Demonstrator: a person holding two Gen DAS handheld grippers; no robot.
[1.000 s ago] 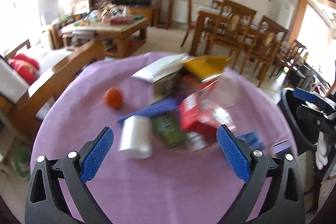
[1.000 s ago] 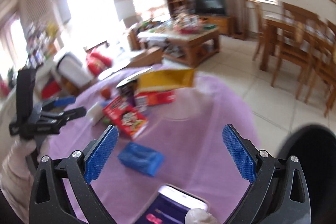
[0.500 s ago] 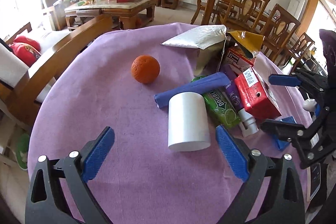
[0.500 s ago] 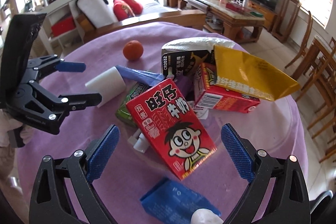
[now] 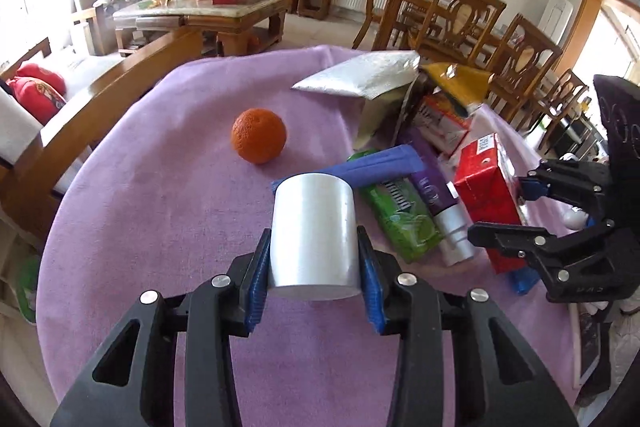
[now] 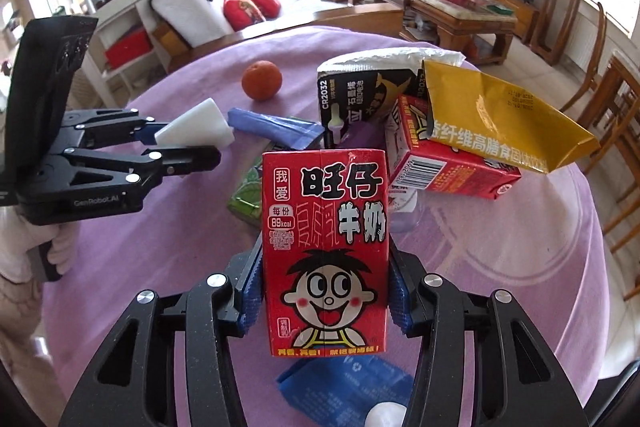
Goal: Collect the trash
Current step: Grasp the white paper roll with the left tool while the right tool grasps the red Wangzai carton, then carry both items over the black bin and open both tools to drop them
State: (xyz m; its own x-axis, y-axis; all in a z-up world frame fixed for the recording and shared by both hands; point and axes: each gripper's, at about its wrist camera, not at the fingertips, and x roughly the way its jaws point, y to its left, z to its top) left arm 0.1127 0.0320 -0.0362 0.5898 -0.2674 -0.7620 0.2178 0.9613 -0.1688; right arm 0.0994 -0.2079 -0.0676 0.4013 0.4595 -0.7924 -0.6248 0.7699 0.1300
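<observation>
A white paper cup (image 5: pixel 312 223) lies on its side on the purple tablecloth (image 5: pixel 160 227). The jaws of my left gripper (image 5: pixel 314 233) are closing and their blue pads press on the cup's two sides. The right wrist view shows the same left gripper (image 6: pixel 188 141) and cup (image 6: pixel 196 131) at the left. A red milk carton (image 6: pixel 325 227) with a cartoon face sits between the closing jaws of my right gripper (image 6: pixel 325 251), pads on both its narrow sides. The left wrist view has this right gripper (image 5: pixel 500 207) and carton (image 5: pixel 488 183) at the right.
An orange (image 5: pixel 259 135) sits alone to the left of the pile. The pile holds a silver pouch (image 5: pixel 360 77), yellow pouch (image 6: pixel 492 119), second red carton (image 6: pixel 452 163), green pack (image 5: pixel 400 219), purple tube (image 5: pixel 432 183) and blue wrapper (image 5: pixel 380 171). A blue packet (image 6: pixel 348 387) lies near me.
Both grippers came down to the pile and their jaws drew in from wide open. The left now clamps the white cup and the right the red carton.
</observation>
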